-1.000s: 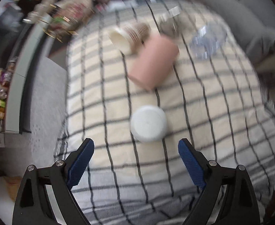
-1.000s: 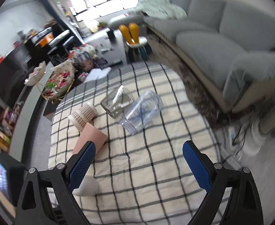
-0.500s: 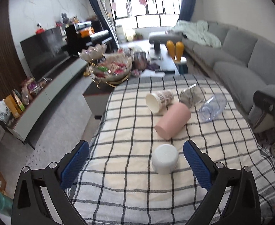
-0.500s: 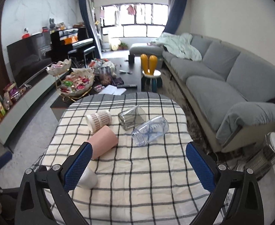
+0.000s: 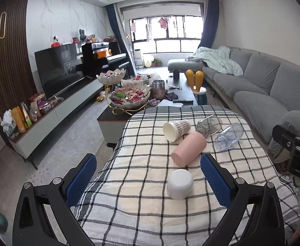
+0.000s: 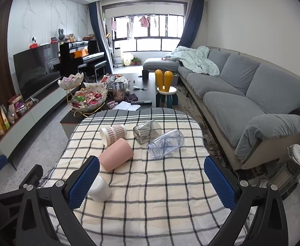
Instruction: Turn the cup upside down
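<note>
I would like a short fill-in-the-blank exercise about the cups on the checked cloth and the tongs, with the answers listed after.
1. The white cup stands upside ____.
2. The pink cup lies on its ____.
3. The left tongs and the right tongs are both ____ and hold nothing.
4. The clear bottle lies on the checked ____.

Answers: down; side; open; cloth

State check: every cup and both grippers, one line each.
White cup: upside down, base up.
Pink cup: on its side.
Checked paper cup: on its side.
Smoky glass cup: on its side.
Clear plastic cup: on its side.
Left gripper: open, empty.
Right gripper: open, empty.
</note>
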`<control>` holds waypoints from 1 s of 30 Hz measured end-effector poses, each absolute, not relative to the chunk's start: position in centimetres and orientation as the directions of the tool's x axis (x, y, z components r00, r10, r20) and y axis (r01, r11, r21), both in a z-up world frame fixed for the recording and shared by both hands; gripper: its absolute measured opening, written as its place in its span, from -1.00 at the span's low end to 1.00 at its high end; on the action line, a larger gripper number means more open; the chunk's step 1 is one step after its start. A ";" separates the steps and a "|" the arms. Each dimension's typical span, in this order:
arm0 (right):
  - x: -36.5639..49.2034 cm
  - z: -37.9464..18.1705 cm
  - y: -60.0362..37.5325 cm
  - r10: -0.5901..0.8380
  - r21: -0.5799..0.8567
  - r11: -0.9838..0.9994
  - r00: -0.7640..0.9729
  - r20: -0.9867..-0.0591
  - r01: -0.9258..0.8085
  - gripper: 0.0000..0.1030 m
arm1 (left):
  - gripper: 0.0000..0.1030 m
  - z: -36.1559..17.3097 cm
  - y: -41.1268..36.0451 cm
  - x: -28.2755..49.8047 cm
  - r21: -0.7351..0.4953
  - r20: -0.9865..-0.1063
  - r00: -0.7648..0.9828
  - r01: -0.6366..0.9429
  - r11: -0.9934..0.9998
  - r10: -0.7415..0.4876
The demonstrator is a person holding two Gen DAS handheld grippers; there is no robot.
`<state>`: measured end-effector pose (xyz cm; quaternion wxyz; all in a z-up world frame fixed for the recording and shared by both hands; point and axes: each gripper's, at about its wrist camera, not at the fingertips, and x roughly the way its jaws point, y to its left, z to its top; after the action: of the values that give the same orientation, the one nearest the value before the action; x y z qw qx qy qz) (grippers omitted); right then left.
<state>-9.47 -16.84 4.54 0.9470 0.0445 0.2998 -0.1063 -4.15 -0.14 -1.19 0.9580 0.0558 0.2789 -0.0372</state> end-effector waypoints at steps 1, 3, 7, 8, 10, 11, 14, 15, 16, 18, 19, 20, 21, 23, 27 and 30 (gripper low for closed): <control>-9.7 4.5 -16.9 -0.178 0.022 0.972 0.799 -0.575 0.232 0.99 | 1.00 -1.2 -0.3 -4.2 0.087 -0.538 0.842 0.105 0.991 -0.042; -10.1 4.4 -17.1 -0.182 0.025 0.971 0.797 -0.575 0.240 0.99 | 1.00 -1.2 -0.4 -4.5 0.090 -0.537 0.842 0.109 0.990 -0.044; -10.4 4.1 -17.4 -0.184 0.034 0.968 0.792 -0.582 0.249 0.99 | 1.00 -1.2 -0.5 -4.7 0.090 -0.533 0.845 0.109 0.990 -0.045; -10.5 4.1 -17.4 -0.184 0.036 0.967 0.793 -0.581 0.251 0.99 | 1.00 -1.2 -0.6 -4.8 0.092 -0.530 0.847 0.108 0.990 -0.044; -10.5 4.1 -17.5 -0.183 0.036 0.968 0.794 -0.580 0.250 0.99 | 1.00 -1.1 -0.6 -4.9 0.089 -0.524 0.851 0.104 0.991 -0.043; -10.5 4.1 -17.5 -0.183 0.036 0.968 0.794 -0.580 0.249 0.99 | 1.00 -1.0 -0.6 -5.0 0.088 -0.522 0.852 0.103 0.991 -0.043; -10.6 4.0 -17.5 -0.181 0.035 0.968 0.793 -0.582 0.247 0.99 | 1.00 -1.0 -0.5 -5.1 0.088 -0.522 0.852 0.102 0.991 -0.041; -10.6 4.0 -17.5 -0.182 0.036 0.968 0.793 -0.582 0.249 0.99 | 1.00 -1.0 -0.5 -5.1 0.088 -0.522 0.852 0.102 0.991 -0.042; -10.6 4.0 -17.6 -0.183 0.037 0.967 0.793 -0.581 0.250 0.99 | 1.00 -1.0 -0.5 -5.1 0.088 -0.522 0.852 0.102 0.991 -0.042; -10.6 4.0 -17.5 -0.183 0.037 0.968 0.793 -0.582 0.250 0.99 | 1.00 -1.0 -0.6 -5.1 0.088 -0.523 0.851 0.104 0.991 -0.043; -10.7 4.0 -17.4 -0.183 0.037 0.967 0.792 -0.583 0.251 0.99 | 1.00 -1.0 -0.6 -5.1 0.088 -0.523 0.851 0.103 0.991 -0.042; -10.7 4.0 -17.5 -0.182 0.037 0.967 0.792 -0.582 0.250 0.99 | 1.00 -1.0 -0.6 -5.1 0.087 -0.523 0.851 0.103 0.991 -0.042; -10.7 4.0 -17.5 -0.182 0.037 0.968 0.792 -0.583 0.250 0.99 | 1.00 -1.0 -0.6 -5.1 0.087 -0.524 0.851 0.103 0.991 -0.042; -10.7 4.0 -17.5 -0.182 0.038 0.968 0.792 -0.582 0.250 0.99 | 1.00 -1.1 -0.6 -5.1 0.087 -0.526 0.850 0.103 0.991 -0.042; -10.7 4.0 -17.5 -0.182 0.039 0.967 0.792 -0.582 0.250 0.99 | 1.00 -1.2 -0.7 -5.3 0.087 -0.528 0.848 0.102 0.991 -0.041; -10.7 4.0 -17.5 -0.181 0.039 0.968 0.792 -0.583 0.250 0.99 | 1.00 -1.2 -0.7 -5.2 0.086 -0.527 0.849 0.103 0.991 -0.042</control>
<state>-10.70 -17.51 3.98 0.9449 0.0569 0.3014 -0.1139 -5.16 -0.66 -1.16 0.9598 0.0558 0.2724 -0.0378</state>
